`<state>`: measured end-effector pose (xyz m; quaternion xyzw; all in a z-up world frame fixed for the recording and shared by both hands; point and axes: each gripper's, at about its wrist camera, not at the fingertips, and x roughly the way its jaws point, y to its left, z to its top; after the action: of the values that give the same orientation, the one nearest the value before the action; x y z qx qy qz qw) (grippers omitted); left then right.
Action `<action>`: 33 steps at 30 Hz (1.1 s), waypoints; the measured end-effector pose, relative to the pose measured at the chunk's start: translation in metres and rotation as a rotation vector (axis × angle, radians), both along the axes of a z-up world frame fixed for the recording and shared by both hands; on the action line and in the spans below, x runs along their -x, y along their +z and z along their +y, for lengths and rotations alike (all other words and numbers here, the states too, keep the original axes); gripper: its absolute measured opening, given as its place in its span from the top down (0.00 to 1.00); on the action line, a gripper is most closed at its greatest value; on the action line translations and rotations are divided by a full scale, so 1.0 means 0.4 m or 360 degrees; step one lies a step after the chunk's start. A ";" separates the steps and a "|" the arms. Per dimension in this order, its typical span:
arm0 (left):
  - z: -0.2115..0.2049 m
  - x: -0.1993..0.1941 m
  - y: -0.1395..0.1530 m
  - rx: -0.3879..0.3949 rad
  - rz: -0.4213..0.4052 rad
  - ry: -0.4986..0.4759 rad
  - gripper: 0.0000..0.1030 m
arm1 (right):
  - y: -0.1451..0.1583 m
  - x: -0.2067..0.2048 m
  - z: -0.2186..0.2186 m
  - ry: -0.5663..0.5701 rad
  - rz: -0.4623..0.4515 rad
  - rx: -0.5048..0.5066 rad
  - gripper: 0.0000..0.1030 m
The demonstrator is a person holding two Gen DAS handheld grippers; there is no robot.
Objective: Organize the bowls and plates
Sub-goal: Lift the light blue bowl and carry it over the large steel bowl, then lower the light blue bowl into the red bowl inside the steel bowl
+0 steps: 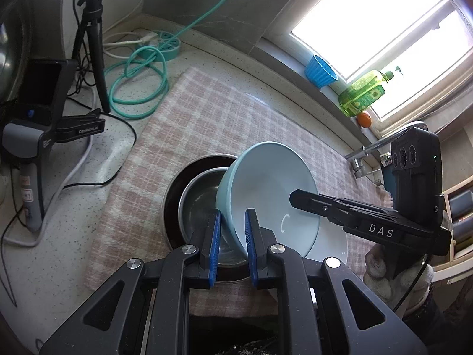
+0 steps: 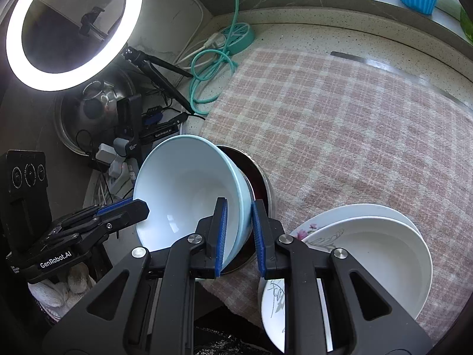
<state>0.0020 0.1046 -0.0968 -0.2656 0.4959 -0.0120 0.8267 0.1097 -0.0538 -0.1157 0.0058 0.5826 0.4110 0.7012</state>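
The checked cloth (image 2: 340,136) covers most of the counter, and nearly everything that could go wrong ends on it or on the hard stone beside it. On the cloth sits a dark-rimmed steel bowl (image 1: 195,201), and off to my right a stack of white plates (image 2: 366,254) with a flower pattern. Between them, lifted and tipped on edge, is the pale blue bowl (image 2: 189,189), and I hold it from both sides.

My left gripper (image 1: 232,242) is nipped narrow on one part of its rim, and my right gripper (image 2: 239,233) is nipped narrow on the opposite wall. Each grip is a thin pinch on smooth glazed ware, so I judge the main risk to be slip: if my two hands drift apart or twist against each other, one pair of pads could slide off and the bowl would swing on the other.

It hangs just above the steel bowl, perhaps touching its edge; I cannot tell. If I lower it tilted, it may knock that rim or land crooked instead of nesting.

The white plates lie close under my right gripper, so a careless sweep that way could clip them.
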 end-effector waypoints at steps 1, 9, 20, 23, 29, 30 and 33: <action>0.004 0.002 -0.004 0.0006 0.0007 0.0007 0.86 | -0.005 0.001 0.006 0.0006 0.0005 0.0008 0.83; 0.022 0.011 -0.025 0.0043 0.0044 0.0031 0.86 | -0.039 0.008 0.033 0.0029 0.0039 0.0053 0.83; 0.043 0.019 -0.052 0.0047 0.0093 0.0064 0.86 | -0.062 0.017 0.066 0.0069 0.0030 0.0104 0.83; 0.045 0.020 -0.057 0.0043 0.0096 0.0070 0.86 | -0.062 0.019 0.068 0.0071 0.0020 0.0110 0.82; 0.044 0.017 -0.067 0.0037 0.0106 0.0070 0.86 | -0.055 0.021 0.070 0.0071 -0.0009 0.0119 0.81; 0.043 0.016 -0.068 0.0035 0.0106 0.0070 0.86 | -0.054 0.022 0.070 0.0071 -0.0014 0.0120 0.81; 0.042 0.015 -0.074 0.0033 0.0110 0.0068 0.86 | -0.050 0.023 0.067 0.0071 -0.0036 0.0122 0.81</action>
<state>-0.0039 0.1215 -0.1262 -0.2851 0.5181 0.0097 0.8064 0.1005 -0.0270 -0.1356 -0.0387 0.5899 0.4041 0.6980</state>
